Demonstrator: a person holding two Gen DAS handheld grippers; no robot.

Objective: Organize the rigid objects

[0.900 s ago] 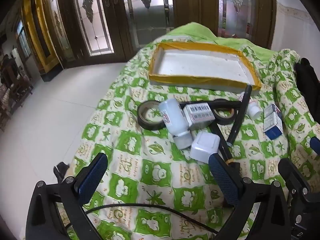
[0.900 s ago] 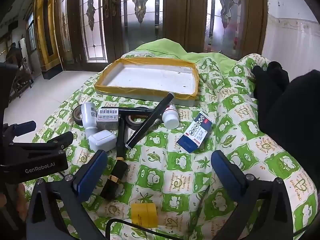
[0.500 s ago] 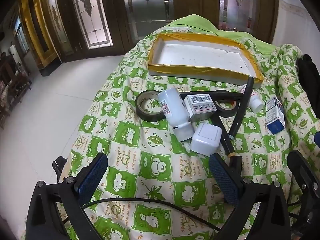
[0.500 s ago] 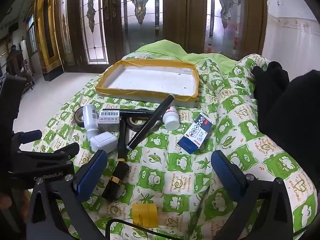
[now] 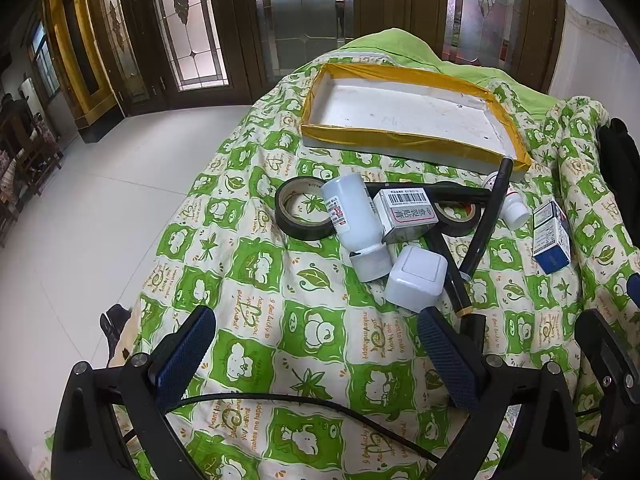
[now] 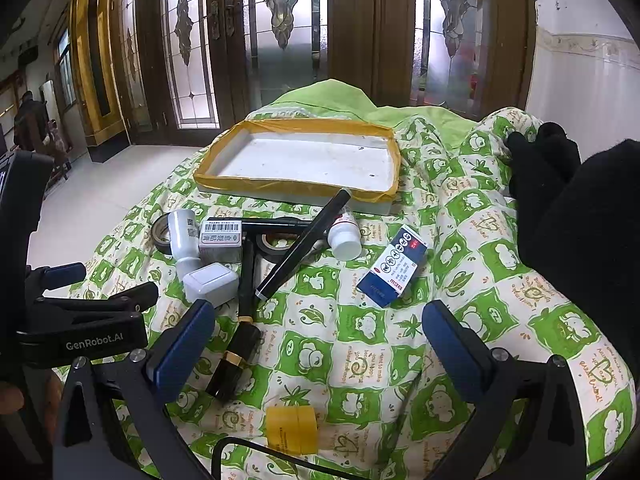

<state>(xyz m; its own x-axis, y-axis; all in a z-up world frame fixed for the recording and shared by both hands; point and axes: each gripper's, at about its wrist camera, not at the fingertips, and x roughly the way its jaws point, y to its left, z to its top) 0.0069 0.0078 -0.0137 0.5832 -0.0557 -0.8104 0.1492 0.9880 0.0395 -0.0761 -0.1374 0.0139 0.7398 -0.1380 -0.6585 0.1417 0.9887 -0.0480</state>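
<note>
The white square box (image 5: 416,278) lay just ahead of the left gripper (image 5: 316,346), nearest its right pad, among 2 bottles, tape rolls and pens. Both grippers stood wide apart, holding nothing; the right gripper (image 6: 316,338) hung farther right. The empty tray (image 5: 404,136) sat beyond on the green quilt (image 5: 248,304), glass doors behind.

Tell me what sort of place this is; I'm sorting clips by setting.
Probably a home's entrance hall: tall wooden doors with leaded glass panes, a pale tiled floor, and a green-checked quilt spread as a work surface, bearing a taped tray and small household items.
</note>
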